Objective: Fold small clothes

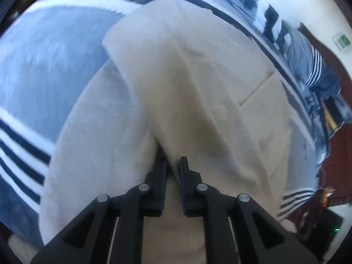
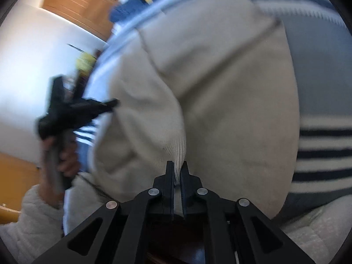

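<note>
A cream knit garment (image 1: 198, 77) lies partly folded on a grey-blue blanket, with one layer turned over another. My left gripper (image 1: 172, 160) is shut on a raised fold of this garment, and cloth fills the narrow gap between its black fingers. In the right wrist view the same cream garment (image 2: 220, 88) bulges up, and my right gripper (image 2: 177, 167) is shut on its ribbed white hem. The left gripper (image 2: 110, 104) also shows there, blurred, at the garment's left edge, held by a hand (image 2: 66, 160).
The blanket (image 1: 44, 66) under the garment has navy and white stripes and covers most of the surface. A person's white fleecy sleeve (image 2: 28, 220) is at the lower left. A white wall and wooden door (image 2: 77, 2) stand behind. Red brick (image 1: 334, 154) borders the right side.
</note>
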